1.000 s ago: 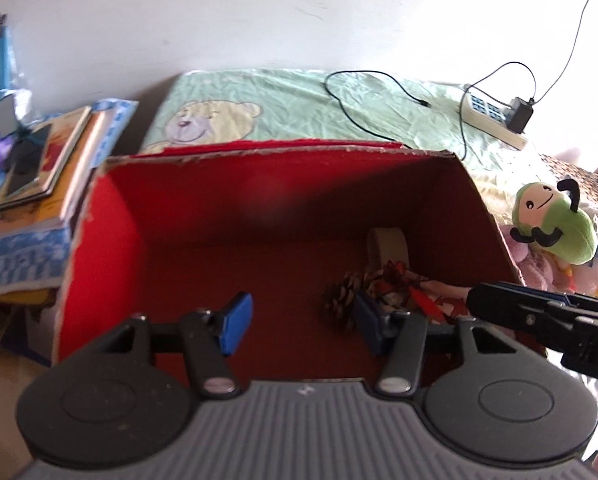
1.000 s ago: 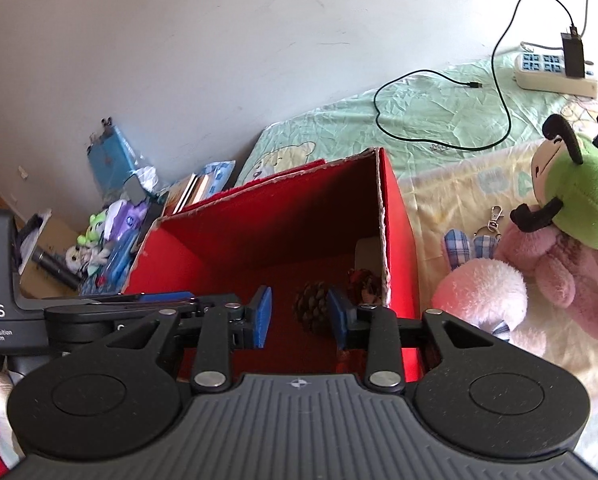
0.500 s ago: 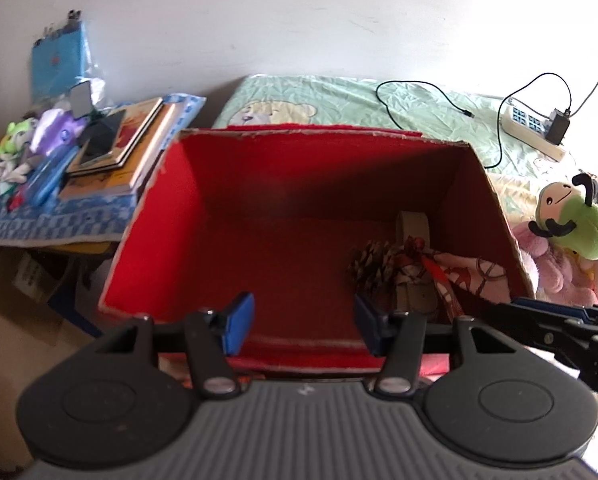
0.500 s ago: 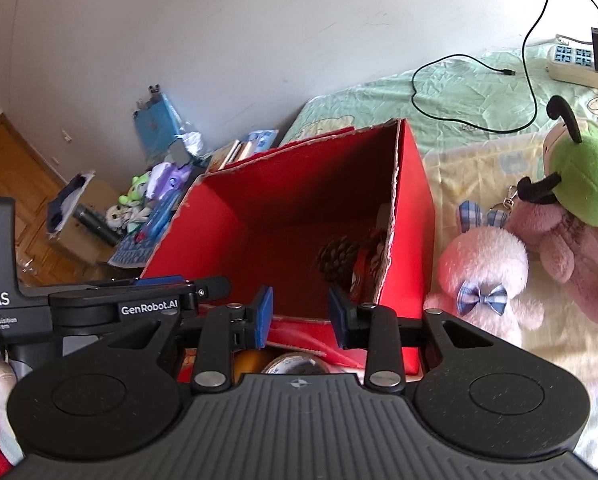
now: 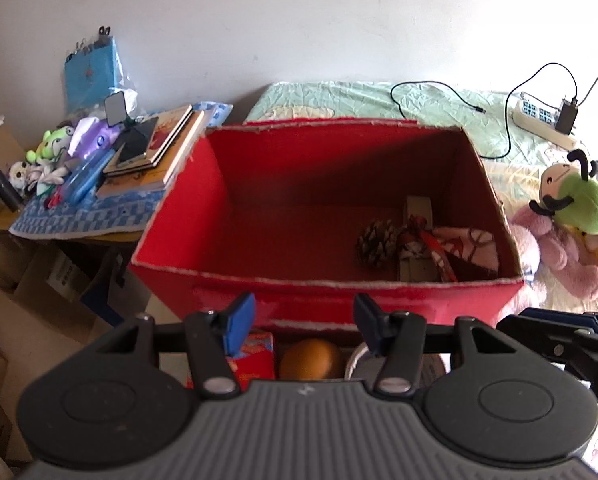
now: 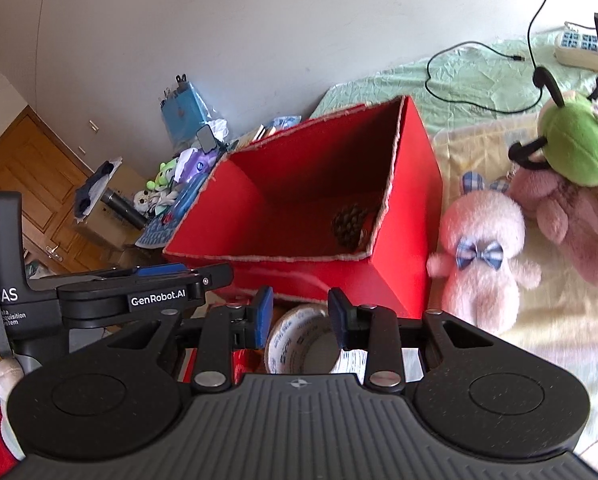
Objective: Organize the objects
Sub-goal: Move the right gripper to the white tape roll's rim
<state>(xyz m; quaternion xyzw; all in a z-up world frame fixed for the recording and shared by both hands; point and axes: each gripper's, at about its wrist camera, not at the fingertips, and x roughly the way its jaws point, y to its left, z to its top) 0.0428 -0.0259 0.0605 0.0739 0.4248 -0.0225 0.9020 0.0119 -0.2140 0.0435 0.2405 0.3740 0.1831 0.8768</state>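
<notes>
Left wrist view puts your left gripper [image 5: 303,322] just short of the red box [image 5: 259,296], fingers spread wide and empty, an orange [image 5: 311,360] beneath them. A pine cone [image 5: 377,238] lies inside the box toward its right end. Your right gripper [image 6: 301,312] hangs spread and empty above a tape roll [image 6: 299,340], beside the box's near corner.

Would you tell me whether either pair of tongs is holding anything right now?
Nothing is held: the left tongs and right tongs are both open and empty.
</notes>
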